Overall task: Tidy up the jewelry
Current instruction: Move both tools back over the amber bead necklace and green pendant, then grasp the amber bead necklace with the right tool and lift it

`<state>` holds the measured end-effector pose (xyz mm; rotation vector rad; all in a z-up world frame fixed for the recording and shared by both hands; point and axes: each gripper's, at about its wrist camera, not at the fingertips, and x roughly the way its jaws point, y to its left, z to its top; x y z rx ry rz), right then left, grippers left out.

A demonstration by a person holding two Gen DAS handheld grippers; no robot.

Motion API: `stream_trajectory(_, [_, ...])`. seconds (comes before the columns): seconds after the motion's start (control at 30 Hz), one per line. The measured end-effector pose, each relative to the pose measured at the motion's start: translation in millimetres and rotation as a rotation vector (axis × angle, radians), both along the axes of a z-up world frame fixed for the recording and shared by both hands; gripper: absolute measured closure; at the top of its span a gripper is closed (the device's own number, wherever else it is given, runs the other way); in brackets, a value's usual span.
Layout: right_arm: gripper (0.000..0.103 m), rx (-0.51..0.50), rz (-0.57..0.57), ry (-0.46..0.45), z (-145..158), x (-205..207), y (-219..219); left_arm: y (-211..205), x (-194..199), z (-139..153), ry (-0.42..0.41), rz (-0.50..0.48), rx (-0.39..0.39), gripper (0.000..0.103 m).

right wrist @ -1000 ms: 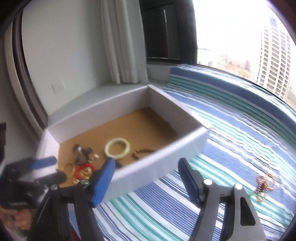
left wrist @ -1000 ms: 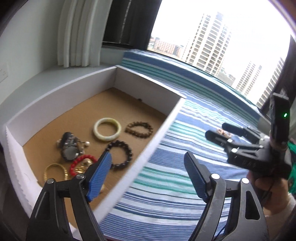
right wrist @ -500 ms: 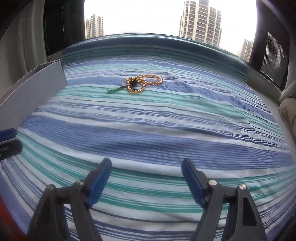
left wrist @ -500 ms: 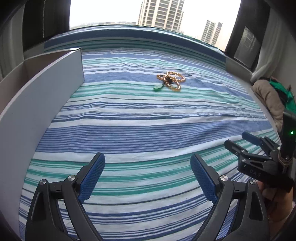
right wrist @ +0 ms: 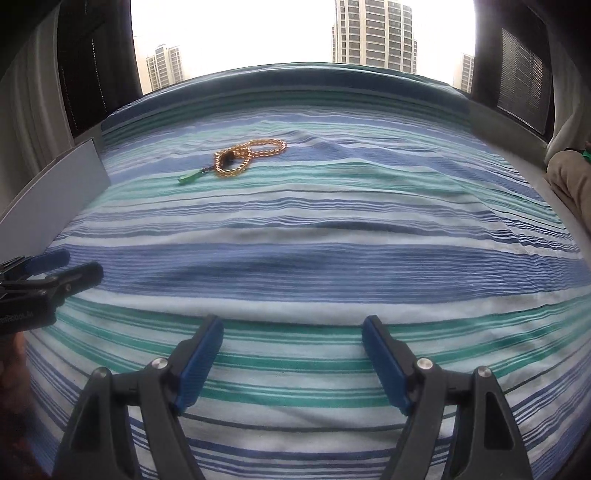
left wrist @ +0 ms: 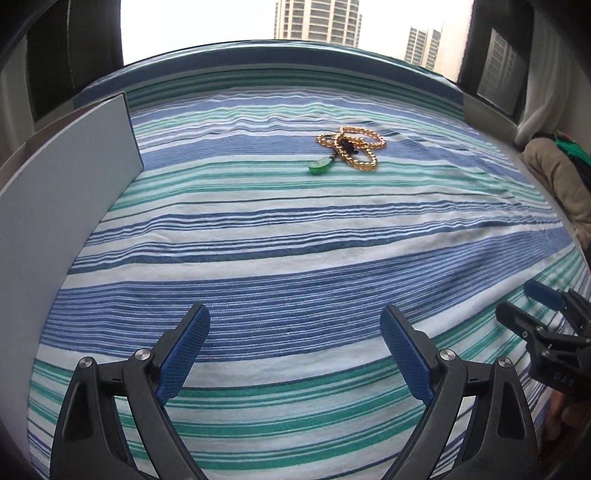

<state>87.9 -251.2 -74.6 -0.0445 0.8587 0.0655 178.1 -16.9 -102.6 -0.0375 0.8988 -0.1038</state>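
Both views now sit closer to the necklace (left wrist: 349, 151) at 12 o'clock; left gripper (left wrist: 295, 354) and right gripper (right wrist: 293, 360) gape wide, empty.

Daylight pours in from the window (left wrist: 199, 33) at twelve o'clock in both views; the sky there is blown out to flat white, with grey tower blocks (right wrist: 375, 35) hazy against it. The light is soft and overcast, so the striped bedspread (left wrist: 295, 240) shows only faint shading along its wrinkles and no hard shadows. Both views are backlit: the curtains and walls at nine and three o'clock fall dim. Fisheye bending is strong, bowing the stripes and darkening the corners to black. The left wrist view is crisp at centre; the right wrist view is slightly soft across the middle stripes (right wrist: 295, 266), and its edges smear.
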Motion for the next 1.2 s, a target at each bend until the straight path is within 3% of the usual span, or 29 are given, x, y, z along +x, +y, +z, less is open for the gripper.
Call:
stream_trajectory(0.17, [0.024, 0.015, -0.019, 0.001, -1, 0, -3, 3, -1, -3, 0.007, 0.007, -0.019, 0.009])
stream_trajectory(0.43, [0.023, 0.013, -0.018, 0.003, -2, 0, -3, -12, 1, -9, 0.034, -0.009, 0.073, 0.003])
stream_trajectory(1.07, [0.022, -0.041, -0.021, 0.015, -4, 0, 6, -10, 2, -10, 0.04, -0.002, 0.07, 0.0])
stream_trajectory(1.2, [0.021, 0.045, 0.018, 0.136, 8, 35, 0, -10, 2, -10, 0.04, -0.003, 0.07, 0.0])
